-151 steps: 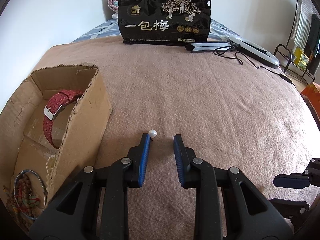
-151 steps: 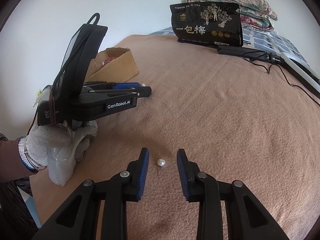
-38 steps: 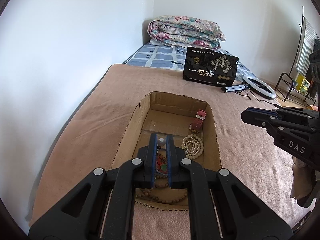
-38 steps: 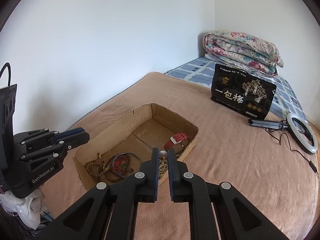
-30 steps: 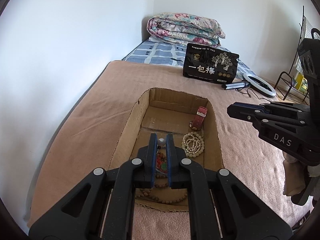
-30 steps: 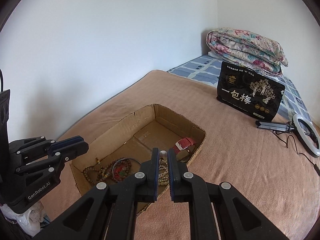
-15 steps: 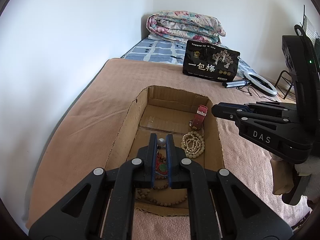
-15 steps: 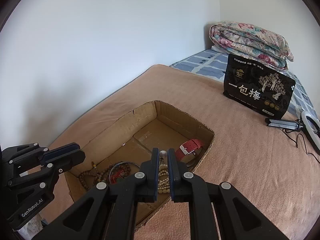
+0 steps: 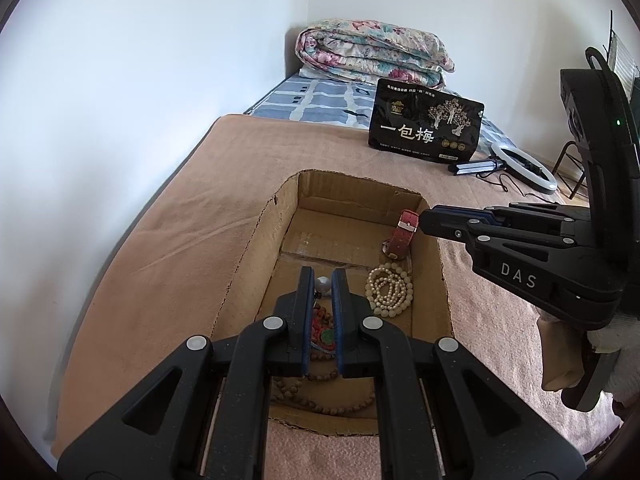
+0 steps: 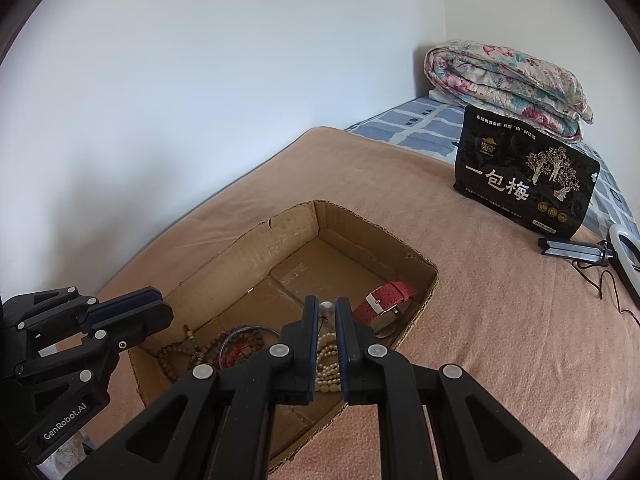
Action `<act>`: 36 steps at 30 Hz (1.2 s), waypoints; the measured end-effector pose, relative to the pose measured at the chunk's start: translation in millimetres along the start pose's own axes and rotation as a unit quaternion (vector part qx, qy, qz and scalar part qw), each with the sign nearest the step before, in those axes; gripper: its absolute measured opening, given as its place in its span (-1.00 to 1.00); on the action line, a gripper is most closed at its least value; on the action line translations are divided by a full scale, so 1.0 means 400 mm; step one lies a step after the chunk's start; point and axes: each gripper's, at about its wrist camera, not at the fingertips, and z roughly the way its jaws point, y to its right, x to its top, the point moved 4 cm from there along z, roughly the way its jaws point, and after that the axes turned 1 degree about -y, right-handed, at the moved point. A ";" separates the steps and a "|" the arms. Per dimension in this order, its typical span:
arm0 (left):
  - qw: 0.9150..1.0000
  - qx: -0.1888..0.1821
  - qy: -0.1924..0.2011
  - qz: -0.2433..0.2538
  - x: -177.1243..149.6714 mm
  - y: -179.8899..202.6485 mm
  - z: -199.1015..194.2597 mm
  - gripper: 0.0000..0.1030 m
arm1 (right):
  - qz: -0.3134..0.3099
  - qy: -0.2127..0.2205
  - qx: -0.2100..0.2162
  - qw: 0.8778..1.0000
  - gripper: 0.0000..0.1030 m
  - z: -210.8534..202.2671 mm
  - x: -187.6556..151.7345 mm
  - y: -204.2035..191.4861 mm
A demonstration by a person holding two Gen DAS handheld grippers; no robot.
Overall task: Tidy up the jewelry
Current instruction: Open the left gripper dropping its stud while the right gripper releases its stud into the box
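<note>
Folded quilt, black pouch, ring light

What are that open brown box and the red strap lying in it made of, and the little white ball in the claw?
The open brown box looks like plain corrugated cardboard: matte, with ragged torn edges. The red strap seems textured fabric or grained leather, with a shiny metal buckle. The small white ball, pinched in the left claw, has a pearly gloss; real or imitation, I cannot tell.
</note>
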 end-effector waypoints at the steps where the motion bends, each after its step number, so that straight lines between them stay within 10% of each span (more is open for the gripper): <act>1: 1.000 0.001 0.001 0.001 0.000 -0.001 0.000 -0.87 | 0.001 0.000 0.000 1.000 -0.87 0.000 0.000 0.000; 5: 1.000 0.000 -0.003 0.004 -0.001 -0.004 -0.002 -0.81 | 0.003 0.007 -0.004 1.000 -0.47 -0.005 0.003 0.004; 8: 1.000 0.002 -0.001 0.007 -0.002 -0.008 -0.002 -0.09 | 0.005 0.009 -0.006 1.000 -0.31 -0.008 0.006 0.004; 12: 1.000 0.010 0.002 0.016 -0.003 -0.001 -0.010 0.18 | 0.006 0.024 -0.022 0.999 0.50 -0.020 0.012 0.007; 23: 1.000 0.022 0.003 0.011 -0.007 -0.002 -0.024 0.50 | 0.020 0.038 -0.038 0.998 0.97 -0.036 0.023 0.017; 36: 1.000 0.024 0.008 0.012 0.001 0.009 -0.041 0.52 | 0.028 0.038 -0.045 0.998 0.99 -0.059 0.017 0.024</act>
